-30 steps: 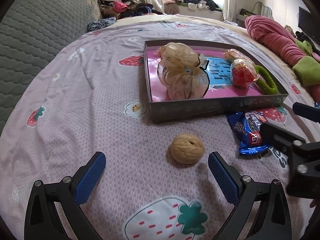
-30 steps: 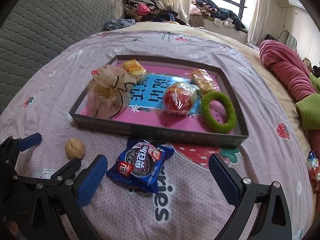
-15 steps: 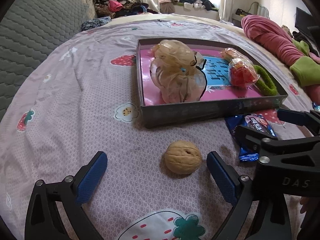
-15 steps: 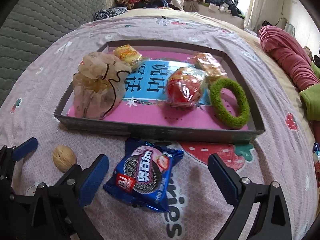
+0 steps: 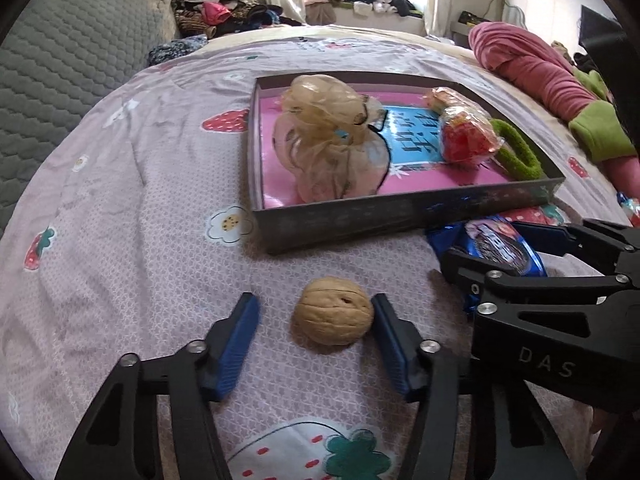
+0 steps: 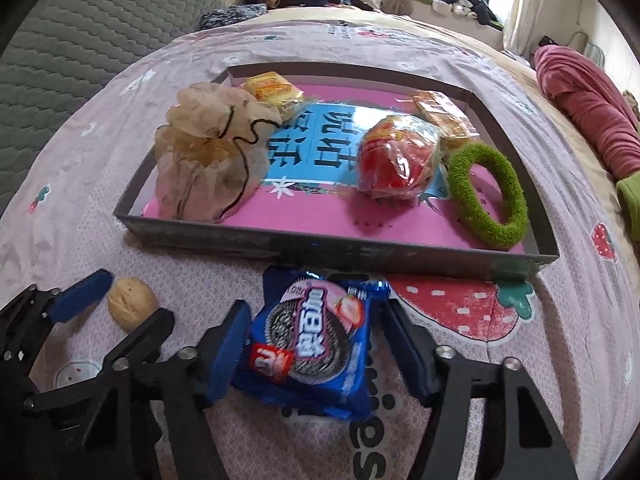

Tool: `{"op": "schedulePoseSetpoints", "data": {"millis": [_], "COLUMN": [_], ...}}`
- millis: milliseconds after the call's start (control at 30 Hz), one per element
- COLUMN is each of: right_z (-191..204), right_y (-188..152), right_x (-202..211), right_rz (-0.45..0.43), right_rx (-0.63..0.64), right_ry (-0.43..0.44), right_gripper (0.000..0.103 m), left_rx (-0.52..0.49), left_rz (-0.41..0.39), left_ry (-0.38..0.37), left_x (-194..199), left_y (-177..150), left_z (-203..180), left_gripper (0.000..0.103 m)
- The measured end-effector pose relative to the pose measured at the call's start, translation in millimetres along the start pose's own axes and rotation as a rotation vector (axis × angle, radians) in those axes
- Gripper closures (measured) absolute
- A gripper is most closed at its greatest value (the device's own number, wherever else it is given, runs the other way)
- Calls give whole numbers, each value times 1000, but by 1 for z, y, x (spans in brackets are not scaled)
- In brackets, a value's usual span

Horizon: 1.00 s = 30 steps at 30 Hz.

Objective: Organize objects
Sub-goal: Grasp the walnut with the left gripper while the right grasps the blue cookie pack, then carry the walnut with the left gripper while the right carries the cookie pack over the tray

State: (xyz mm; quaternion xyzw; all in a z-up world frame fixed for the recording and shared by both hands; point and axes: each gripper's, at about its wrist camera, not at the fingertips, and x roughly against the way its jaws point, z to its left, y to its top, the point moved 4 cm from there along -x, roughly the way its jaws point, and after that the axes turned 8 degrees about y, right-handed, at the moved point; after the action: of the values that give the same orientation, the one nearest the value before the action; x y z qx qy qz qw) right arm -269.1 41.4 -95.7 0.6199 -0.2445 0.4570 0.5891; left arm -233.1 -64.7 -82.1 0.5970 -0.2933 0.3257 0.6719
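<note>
Here the left gripper [image 5: 314, 332] sits low in the left wrist frame with its jaws closing around the walnut [image 5: 331, 311], which lies on the bedspread [image 5: 120, 208] between the blue pads; the right pad is at the shell, the left pad still stands apart. In the right wrist frame, lower centre, the right gripper [image 6: 310, 344] has its jaws closing on the blue cookie packet [image 6: 310, 344]; both pads meet its edges. The packet lies just before the tray [image 6: 320, 246].
</note>
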Motion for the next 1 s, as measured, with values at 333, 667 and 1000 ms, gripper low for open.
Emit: {"op": "schedulePoseSetpoints", "data": {"millis": [333, 667, 1000], "right_z": [-2, -14, -17], "right_y": [-7, -17, -16], "right_x": [13, 35, 54], "right_rz": [-12, -46, -70], "right_rx": [32, 11, 27], "right_ry": [41, 60, 53], "right_gripper": [52, 51, 51], "left_rx": [19, 20, 75], "left_rz": [11, 12, -5], "left_ry": [-78, -53, -61], "left_x": [3, 4, 20], "left_y": [-2, 0, 9], "left_z": [-2, 1, 14], "left_gripper": [66, 66, 66]}}
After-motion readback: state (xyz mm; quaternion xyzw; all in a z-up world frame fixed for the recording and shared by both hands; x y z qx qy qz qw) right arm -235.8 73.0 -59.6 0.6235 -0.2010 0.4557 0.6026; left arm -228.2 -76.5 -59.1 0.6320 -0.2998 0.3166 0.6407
